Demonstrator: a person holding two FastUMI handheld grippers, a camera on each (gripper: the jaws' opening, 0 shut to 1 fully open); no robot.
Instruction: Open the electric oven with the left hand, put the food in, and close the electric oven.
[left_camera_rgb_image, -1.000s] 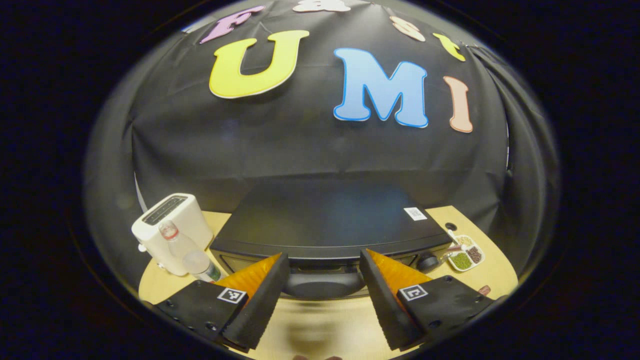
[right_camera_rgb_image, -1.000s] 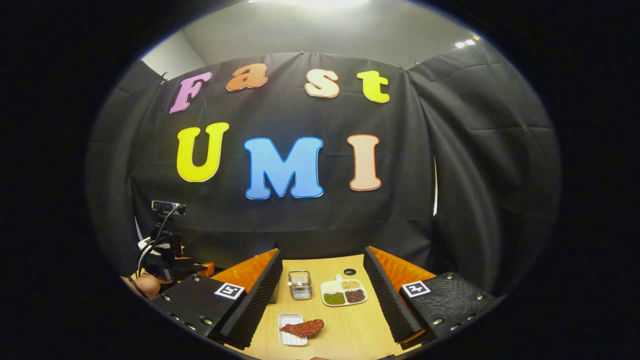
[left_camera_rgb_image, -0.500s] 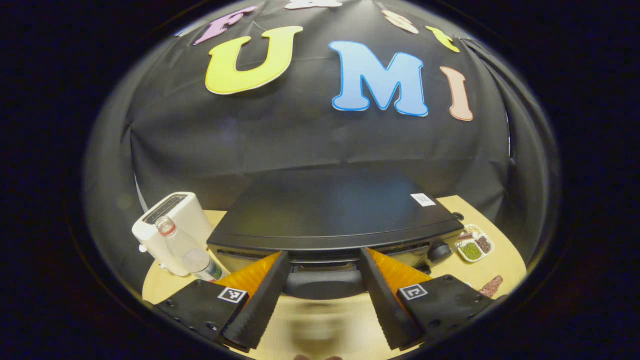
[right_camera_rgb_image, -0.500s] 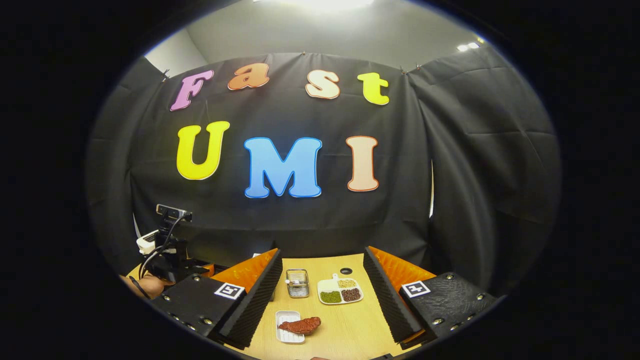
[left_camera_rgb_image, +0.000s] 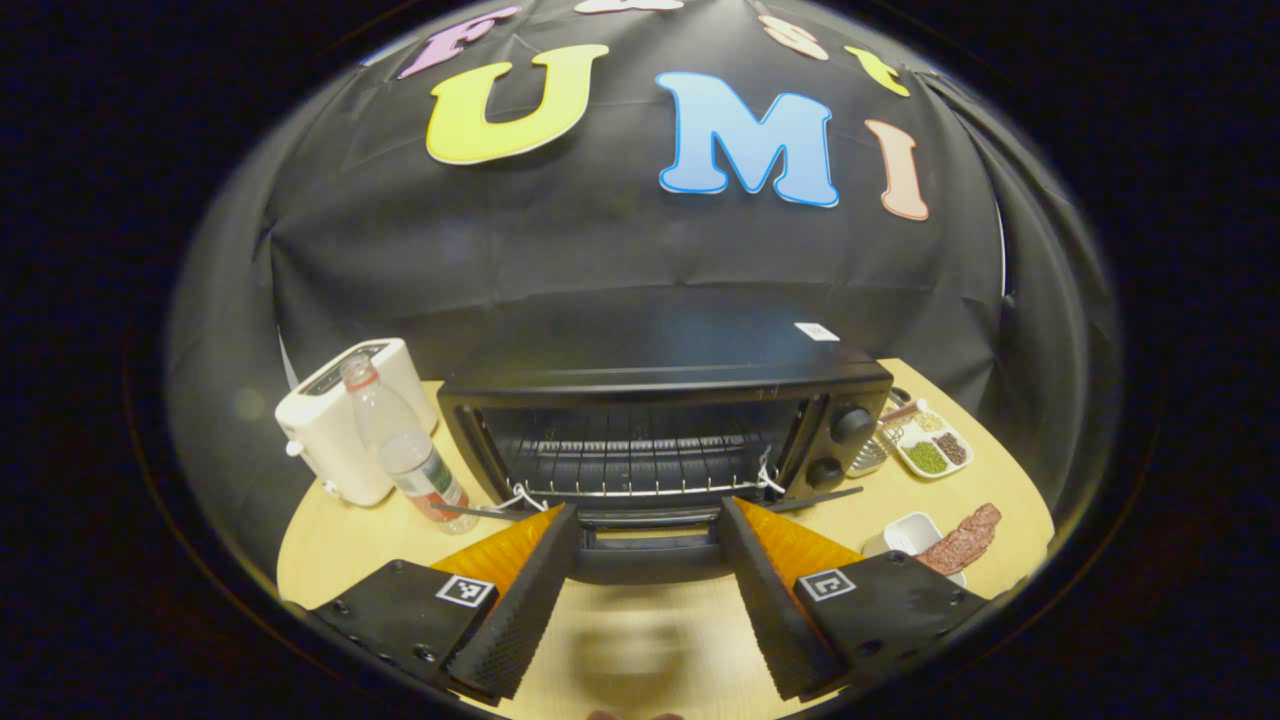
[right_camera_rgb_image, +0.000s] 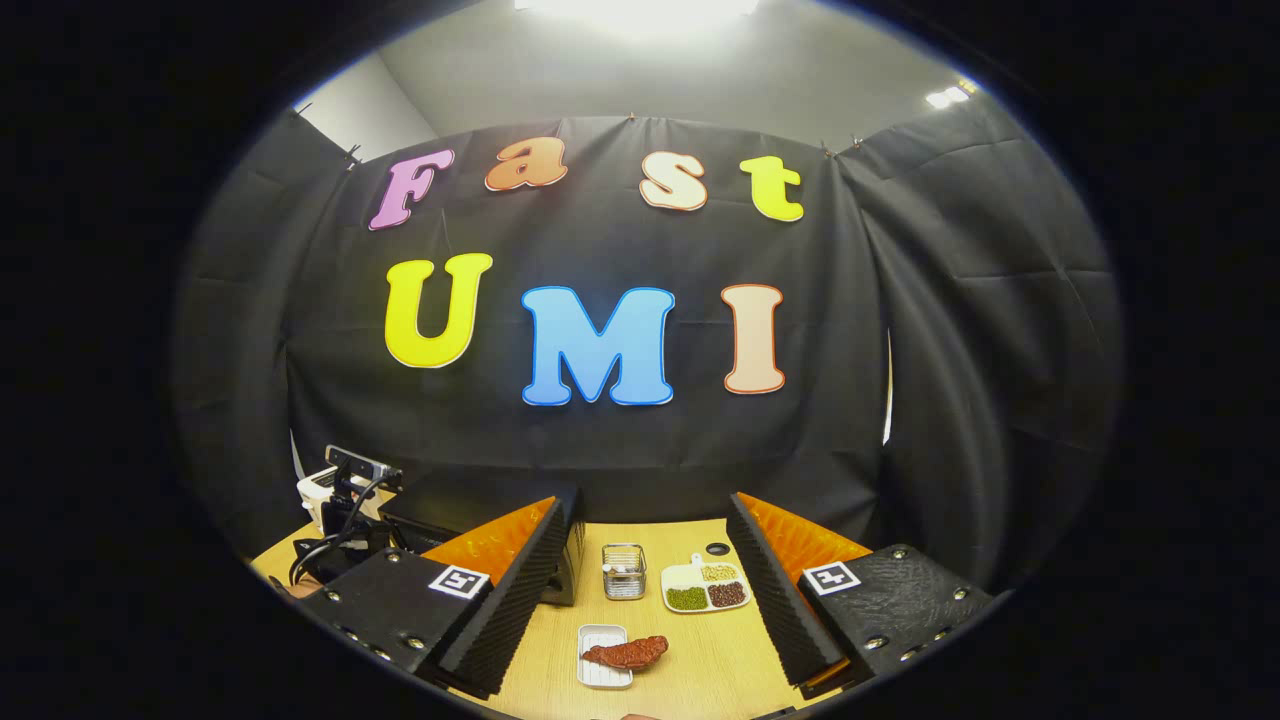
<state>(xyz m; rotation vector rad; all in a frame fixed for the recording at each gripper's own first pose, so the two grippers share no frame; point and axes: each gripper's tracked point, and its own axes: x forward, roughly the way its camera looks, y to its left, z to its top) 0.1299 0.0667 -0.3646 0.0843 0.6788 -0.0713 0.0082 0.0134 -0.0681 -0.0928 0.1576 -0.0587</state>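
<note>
The booth has a light wooden table (left_camera_rgb_image: 330, 540) that stands against a wall of black cloth (left_camera_rgb_image: 600, 260); in the right gripper view a pale ceiling (right_camera_rgb_image: 650, 60) with a bright lamp is seen above the cloth.

In the left gripper view the black electric oven (left_camera_rgb_image: 660, 385) stands in the middle of the table, at the back. Its door (left_camera_rgb_image: 645, 520) is folded down toward the camera, and the wire rack (left_camera_rgb_image: 640, 465) inside is visible. The left gripper (left_camera_rgb_image: 645, 575) has its two fingers on both sides of the door handle (left_camera_rgb_image: 648, 560), but it cannot be told if they press on it.

Left of the oven stand a white toaster (left_camera_rgb_image: 350, 420) and a clear plastic bottle (left_camera_rgb_image: 405, 450), close together. Right of the oven lie a divided dish with beans (left_camera_rgb_image: 930, 452) and, nearer, the food (left_camera_rgb_image: 958, 545), a reddish-brown piece that rests on a small white tray (left_camera_rgb_image: 905, 535).

In the right gripper view the right gripper (right_camera_rgb_image: 640, 600) is held above the table with its fingers wide apart and nothing between them. The food (right_camera_rgb_image: 628, 653) lies on the table ahead of it, and a small wire basket (right_camera_rgb_image: 624, 572) stands beyond.
</note>
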